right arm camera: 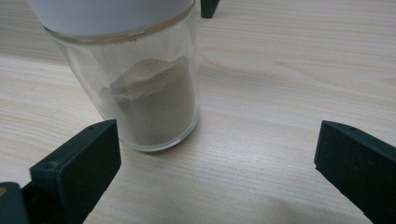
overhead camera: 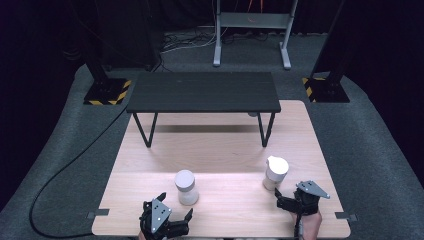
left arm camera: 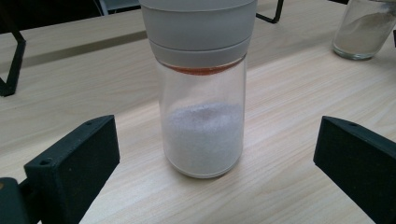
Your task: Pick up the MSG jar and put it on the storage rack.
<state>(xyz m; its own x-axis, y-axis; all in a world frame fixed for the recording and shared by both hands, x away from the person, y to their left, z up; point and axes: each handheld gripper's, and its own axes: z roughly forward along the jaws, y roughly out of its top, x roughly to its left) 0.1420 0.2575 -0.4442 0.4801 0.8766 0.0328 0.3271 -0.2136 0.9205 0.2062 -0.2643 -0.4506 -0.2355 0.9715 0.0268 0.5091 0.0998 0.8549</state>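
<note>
On the pale wooden table stand two clear glass jars, both upright. The first is a glass jar with a grey screw lid, holding white grains; it stands near the front edge, left of centre, and the left tongs sit just at its 7 o'clock, apart from it. In the left gripper view that jar with white grains stands between the lines of the two black jaws but beyond their tips, nothing touching it, and the left tongs are spread wide with bare table between them. The second is a glass jar with a white lid, part-filled with beige powder; it stands towards the table's right side, at about 2 o'clock from the first jar and well apart from it. The right tongs lie just at its 5 o'clock, near its base. In the right gripper view the beige-powder jar stands just beyond the left jaw, off the midline, and the right tongs are likewise spread wide and pinch nothing. At 12 o'clock, at the far end of the table, stands a low black shelf on thin black metal legs.
</note>
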